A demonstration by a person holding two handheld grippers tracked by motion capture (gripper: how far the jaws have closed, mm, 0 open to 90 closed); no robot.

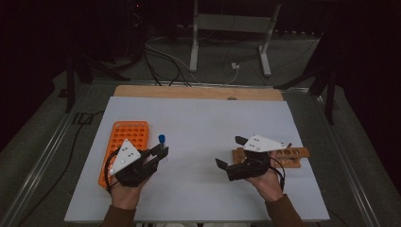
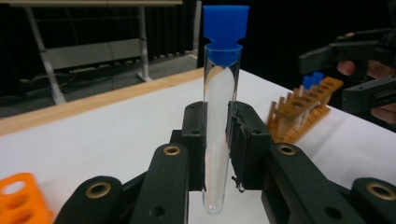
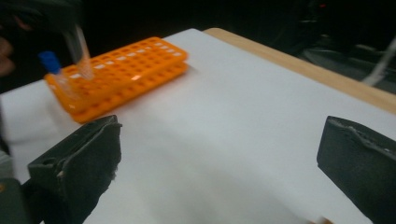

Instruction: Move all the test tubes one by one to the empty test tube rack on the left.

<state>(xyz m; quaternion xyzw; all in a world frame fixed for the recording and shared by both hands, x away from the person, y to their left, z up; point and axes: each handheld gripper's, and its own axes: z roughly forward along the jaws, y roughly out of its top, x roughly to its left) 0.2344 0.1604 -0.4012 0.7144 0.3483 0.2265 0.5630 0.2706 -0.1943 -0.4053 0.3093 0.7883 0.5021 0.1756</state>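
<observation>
My left gripper [image 1: 162, 151] is shut on a clear test tube [image 1: 161, 144] with a blue cap, held upright just right of the orange rack [image 1: 127, 135]. In the left gripper view the pads [image 2: 243, 140] press the tube [image 2: 218, 140] at mid-length, and its blue cap [image 2: 225, 28] is on top. My right gripper [image 1: 231, 151] stands wide open with nothing between its jaws, just left of the wooden rack [image 1: 288, 156]. Its view [image 3: 219, 149] faces the orange rack [image 3: 130, 70] across bare white table.
The wooden rack [image 2: 301, 109] holds blue-capped tubes [image 2: 312, 80]. Another blue-capped tube [image 3: 56, 72] seems to stand at a corner of the orange rack. The white tabletop [image 1: 203, 118] has a wooden strip [image 1: 198, 92] along its far edge. Cables and a metal stand [image 1: 231, 28] lie beyond.
</observation>
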